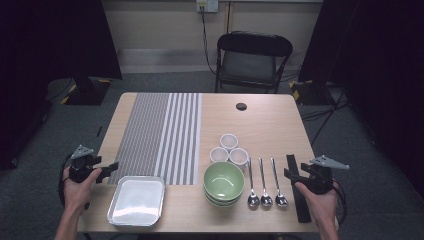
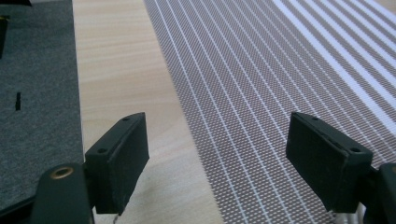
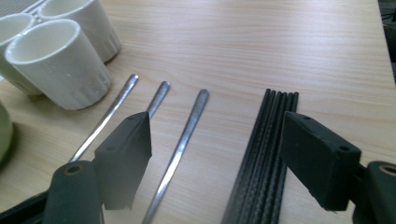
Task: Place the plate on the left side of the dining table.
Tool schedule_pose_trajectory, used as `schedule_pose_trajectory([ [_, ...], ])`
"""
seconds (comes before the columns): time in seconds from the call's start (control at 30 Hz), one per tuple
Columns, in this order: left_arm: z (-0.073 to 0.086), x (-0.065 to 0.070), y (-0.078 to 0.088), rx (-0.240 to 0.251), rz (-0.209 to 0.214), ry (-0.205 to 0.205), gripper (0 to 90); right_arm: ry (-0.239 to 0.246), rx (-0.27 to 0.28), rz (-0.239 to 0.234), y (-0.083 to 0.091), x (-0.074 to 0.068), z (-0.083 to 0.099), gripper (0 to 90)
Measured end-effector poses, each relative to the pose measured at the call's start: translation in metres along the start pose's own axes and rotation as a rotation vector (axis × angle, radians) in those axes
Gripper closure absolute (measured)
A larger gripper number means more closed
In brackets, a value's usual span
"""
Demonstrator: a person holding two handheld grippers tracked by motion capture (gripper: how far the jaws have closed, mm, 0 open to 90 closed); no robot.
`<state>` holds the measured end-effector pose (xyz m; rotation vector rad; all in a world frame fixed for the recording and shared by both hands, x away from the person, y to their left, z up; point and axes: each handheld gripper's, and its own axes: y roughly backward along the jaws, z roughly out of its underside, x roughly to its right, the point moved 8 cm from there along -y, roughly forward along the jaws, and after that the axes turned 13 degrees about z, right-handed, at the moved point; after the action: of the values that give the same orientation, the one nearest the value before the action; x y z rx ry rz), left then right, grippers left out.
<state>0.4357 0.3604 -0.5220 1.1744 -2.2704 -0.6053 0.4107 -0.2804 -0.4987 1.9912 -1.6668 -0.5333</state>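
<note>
My left gripper [image 1: 107, 170] hovers at the table's left edge, beside a silver tray [image 1: 136, 200]. Its jaws stand open over the wood [image 2: 116, 70] and the grey striped placemat [image 2: 261, 70], with nothing between them [image 2: 219, 140]. My right gripper [image 1: 292, 172] is at the front right, open [image 3: 217, 140] above three spoons [image 3: 184, 135] and a bundle of black chopsticks [image 3: 264, 154]. Neither gripper holds anything. Stacked green bowls [image 1: 223, 183] sit at the front centre, with three white cups [image 1: 229, 150] just behind them. The cups [image 3: 58, 60] stand to the left of the spoon handles.
The placemat [image 1: 160, 135] covers the table's left half. A small black disc [image 1: 241, 106] lies near the far edge, and a folding chair [image 1: 252, 57] stands behind the table. Grey carpet [image 2: 37, 93] lies past the left edge.
</note>
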Motion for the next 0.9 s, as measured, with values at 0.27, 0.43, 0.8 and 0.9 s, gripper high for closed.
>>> schedule_pose_trajectory([
  [0.27,0.002,0.016,0.008,-0.003,0.024,-0.004,22.2,0.020,0.026,-0.048,0.009,-0.020,-0.012,32.0],
  [0.43,0.004,0.024,0.014,-0.019,0.031,-0.019,22.1,0.042,0.042,-0.069,0.014,-0.032,-0.018,34.1],
  [0.8,0.009,0.045,0.032,-0.015,0.058,-0.050,22.1,0.061,0.071,-0.103,0.021,-0.054,-0.025,39.0],
  [0.9,0.007,0.050,0.034,-0.011,0.058,-0.059,22.1,0.066,0.074,-0.106,0.022,-0.057,-0.026,39.3],
])
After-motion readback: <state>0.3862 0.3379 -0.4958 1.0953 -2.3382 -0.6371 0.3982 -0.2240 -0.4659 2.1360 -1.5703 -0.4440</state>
